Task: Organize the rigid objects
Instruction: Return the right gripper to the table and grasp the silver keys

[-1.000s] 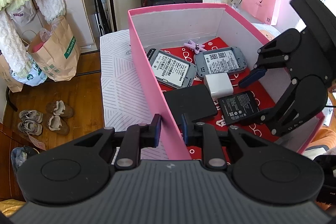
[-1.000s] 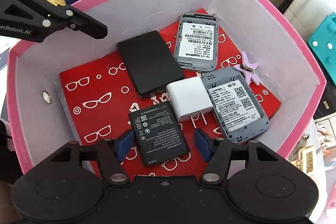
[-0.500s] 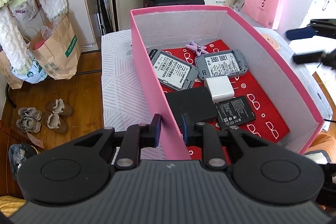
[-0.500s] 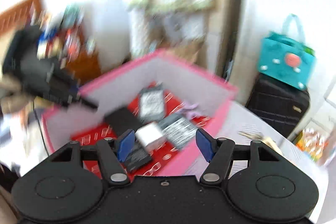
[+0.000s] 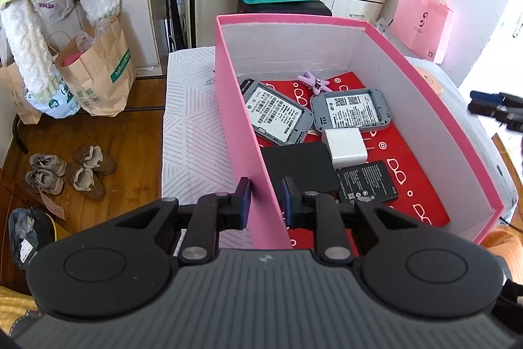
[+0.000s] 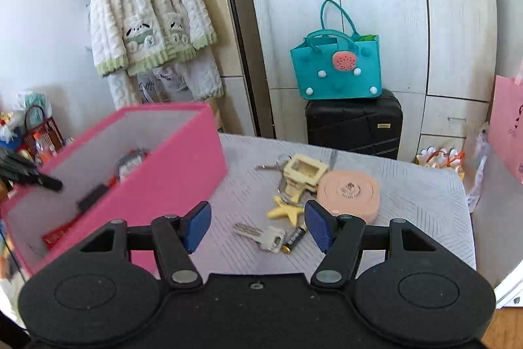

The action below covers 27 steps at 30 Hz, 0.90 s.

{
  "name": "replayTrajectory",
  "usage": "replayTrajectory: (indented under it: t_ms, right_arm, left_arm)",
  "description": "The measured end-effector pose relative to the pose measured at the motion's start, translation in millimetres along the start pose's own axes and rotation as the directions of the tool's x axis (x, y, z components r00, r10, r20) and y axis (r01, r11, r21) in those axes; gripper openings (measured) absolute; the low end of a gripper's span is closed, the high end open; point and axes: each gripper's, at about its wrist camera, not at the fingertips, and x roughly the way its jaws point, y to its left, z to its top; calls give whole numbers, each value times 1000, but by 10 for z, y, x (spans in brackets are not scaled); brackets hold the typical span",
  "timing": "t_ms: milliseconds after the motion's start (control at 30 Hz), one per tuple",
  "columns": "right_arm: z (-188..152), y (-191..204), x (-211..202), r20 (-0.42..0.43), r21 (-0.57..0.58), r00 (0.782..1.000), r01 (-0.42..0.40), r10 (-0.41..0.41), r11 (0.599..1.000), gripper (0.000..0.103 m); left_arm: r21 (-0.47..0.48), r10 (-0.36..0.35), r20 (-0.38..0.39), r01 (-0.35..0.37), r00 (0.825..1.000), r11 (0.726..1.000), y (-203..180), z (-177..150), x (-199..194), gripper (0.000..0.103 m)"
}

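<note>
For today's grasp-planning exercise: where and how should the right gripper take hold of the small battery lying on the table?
Grip the battery across its slim middle, coming from above. It lies flat, slanting, with keys touching one end and a yellow star close by, so only its long sides look free. The right gripper is open and would likely need turning.

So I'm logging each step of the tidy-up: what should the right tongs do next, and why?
Probably lower the right tongs onto the silver key on the table. They are open and empty with the key right between the pads, while the left tongs steady the pink box wall.

pink box [image 6: 170, 182] — left of keys [image 6: 261, 234]
</note>
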Motion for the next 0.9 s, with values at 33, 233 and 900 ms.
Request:
replayTrajectory:
  t_ms: [33, 233, 900]
  right_arm:
    - [-31, -9, 65, 0, -7, 1000, -10, 10, 1000, 67]
    - [-187, 7, 468, -57, 22, 994, -89, 90, 996, 45]
    - [-70, 42, 896, -98, -59, 990, 92, -97, 994, 24]
  left_arm:
    - [-9, 1, -1, -1, 1000, 1000, 3, 4, 1, 19]
    - [-52, 3, -12, -4, 1000, 999, 9, 21, 17, 19]
    - [-127, 19, -29, -22, 999, 992, 80, 40, 54, 18]
